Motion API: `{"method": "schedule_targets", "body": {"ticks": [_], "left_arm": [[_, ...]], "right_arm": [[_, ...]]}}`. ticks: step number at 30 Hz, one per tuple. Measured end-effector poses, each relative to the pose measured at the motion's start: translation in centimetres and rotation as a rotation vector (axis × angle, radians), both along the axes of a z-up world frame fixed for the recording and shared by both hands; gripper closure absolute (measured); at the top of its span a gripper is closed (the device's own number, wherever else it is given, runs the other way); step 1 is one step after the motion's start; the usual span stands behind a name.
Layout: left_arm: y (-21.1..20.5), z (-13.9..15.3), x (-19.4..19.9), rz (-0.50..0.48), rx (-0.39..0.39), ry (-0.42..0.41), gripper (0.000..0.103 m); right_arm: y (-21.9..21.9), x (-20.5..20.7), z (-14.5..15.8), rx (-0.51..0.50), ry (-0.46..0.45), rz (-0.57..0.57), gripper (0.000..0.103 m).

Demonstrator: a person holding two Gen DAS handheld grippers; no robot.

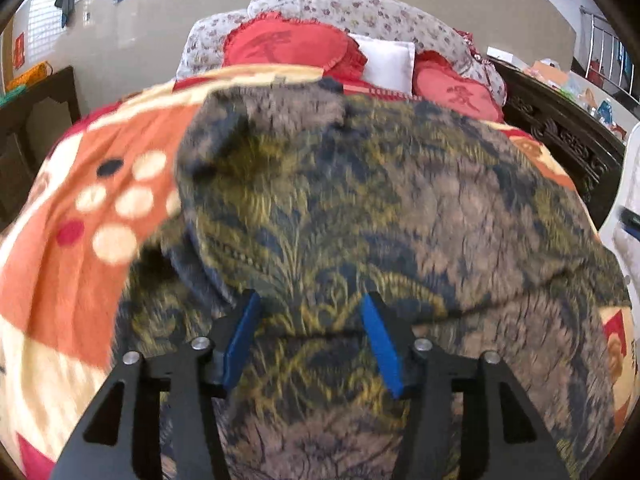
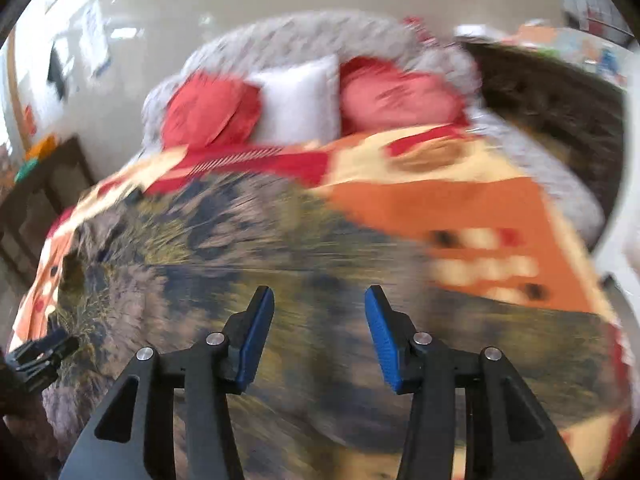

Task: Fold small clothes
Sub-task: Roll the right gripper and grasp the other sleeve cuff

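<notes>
Looking along your left gripper (image 1: 310, 300), you see its blue pads (image 1: 240, 340) standing apart with nothing pinched between them; the garment (image 1: 360, 200), a dark fuzzy piece patterned in grey, navy and yellow, lies beneath and beyond the jaws rather than in them. That garment is spread over the orange, cream and red blanket (image 1: 80, 220) on the bed, filling the picture from 6 o'clock up toward 12, with bare blanket showing at 9 o'clock. Two red cushions (image 1: 288, 46) and a white pillow (image 1: 388, 60) sit at 12 o'clock near the headboard end. Your right gripper (image 2: 320, 294) is likewise parted and holds nothing, hovering over the same garment (image 2: 240, 260), which in that blurred view runs from 6 to 9 o'clock, with blanket (image 2: 480, 208) at 3 o'clock. At 8 o'clock there, your left gripper's black tip (image 2: 44, 354) rests at the garment's edge.
</notes>
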State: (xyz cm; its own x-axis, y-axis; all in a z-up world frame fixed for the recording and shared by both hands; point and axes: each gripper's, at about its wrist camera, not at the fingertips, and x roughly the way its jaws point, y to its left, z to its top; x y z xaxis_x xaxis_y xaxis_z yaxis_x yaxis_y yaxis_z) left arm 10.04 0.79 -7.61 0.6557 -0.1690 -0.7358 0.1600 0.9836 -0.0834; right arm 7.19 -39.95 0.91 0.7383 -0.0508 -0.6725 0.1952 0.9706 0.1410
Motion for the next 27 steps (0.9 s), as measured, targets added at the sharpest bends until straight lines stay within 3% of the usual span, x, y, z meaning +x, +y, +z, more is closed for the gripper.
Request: {"method": "schedule_targets", "body": {"ticks": [3,5,8,11,14,19,22,24,26,27], "left_arm": [[-0.3,0.0,-0.3,0.001,0.012,-0.015,0.033],[-0.7,-0.4,-0.1,0.002,0.025,0.003,0.029],[-0.9,-0.6,0.0,0.002,0.033,0.007,0.026],[-1.0,-0.7,0.0,0.005,0.046,0.009,0.025],[-1.1,-0.8,0.0,0.008,0.053,0.010,0.024],[-1.2,-0.8,0.2,0.012,0.057,0.013,0.023],[-1.2,-0.8,0.2,0.013,0.060,0.013,0.023],[-1.2,-0.8,0.2,0.013,0.059,0.013,0.023],[-1.3,-0.8,0.2,0.014,0.062,0.014,0.023],[-1.3,-0.9,0.3,0.014,0.063,0.014,0.023]], "right_arm": [[-8.7,-6.3,-0.7,0.105,0.006,-0.208,0.034],[-15.5,-10.9,-2.9,0.276,0.040,-0.377,0.033],[-21.5,-15.2,-5.8,0.500,0.034,-0.524,0.034],[-24.9,-18.5,-9.6,0.810,-0.050,-0.599,0.034],[-25.9,-18.9,-12.9,1.006,-0.084,-0.649,0.034],[-26.7,-17.6,-14.1,1.075,-0.174,-0.651,0.034],[-27.0,-16.4,-13.9,1.033,-0.151,-0.621,0.034],[-26.9,-16.0,-13.5,0.953,-0.112,-0.615,0.046],[-26.7,-15.5,-13.0,0.926,-0.096,-0.609,0.067],[-26.8,-15.3,-12.7,0.913,-0.100,-0.612,0.071]]}}
